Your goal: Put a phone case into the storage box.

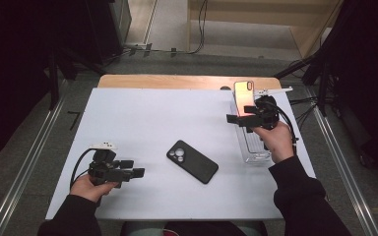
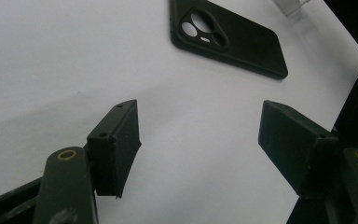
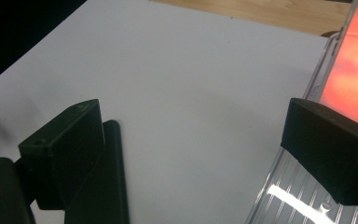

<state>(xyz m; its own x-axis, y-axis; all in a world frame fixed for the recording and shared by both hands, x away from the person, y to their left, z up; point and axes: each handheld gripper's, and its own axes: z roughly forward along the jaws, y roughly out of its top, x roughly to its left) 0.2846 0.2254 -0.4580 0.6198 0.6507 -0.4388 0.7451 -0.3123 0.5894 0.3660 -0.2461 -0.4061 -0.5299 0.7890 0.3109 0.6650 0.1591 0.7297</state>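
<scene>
A black phone case (image 1: 192,161) lies camera side up in the middle of the white table (image 1: 142,118). My left gripper (image 1: 132,168) hovers left of it, open and empty; in the left gripper view the case (image 2: 228,35) lies beyond the open gripper (image 2: 200,140). At the back right a phone with a glossy pink-orange back (image 1: 244,98) stands tilted in a clear plastic rack (image 1: 256,150). My right gripper (image 1: 240,123) is open beside the phone's lower part. In the right gripper view the phone (image 3: 354,79) and the rack (image 3: 298,186) sit behind the right jaw, with nothing between the open gripper (image 3: 200,149).
A bare wooden strip (image 1: 187,81) runs along the table's far edge. Cables and dark stands crowd the floor beyond it. A thin dark edge (image 3: 115,172) shows behind the left jaw in the right gripper view; I cannot tell what it is.
</scene>
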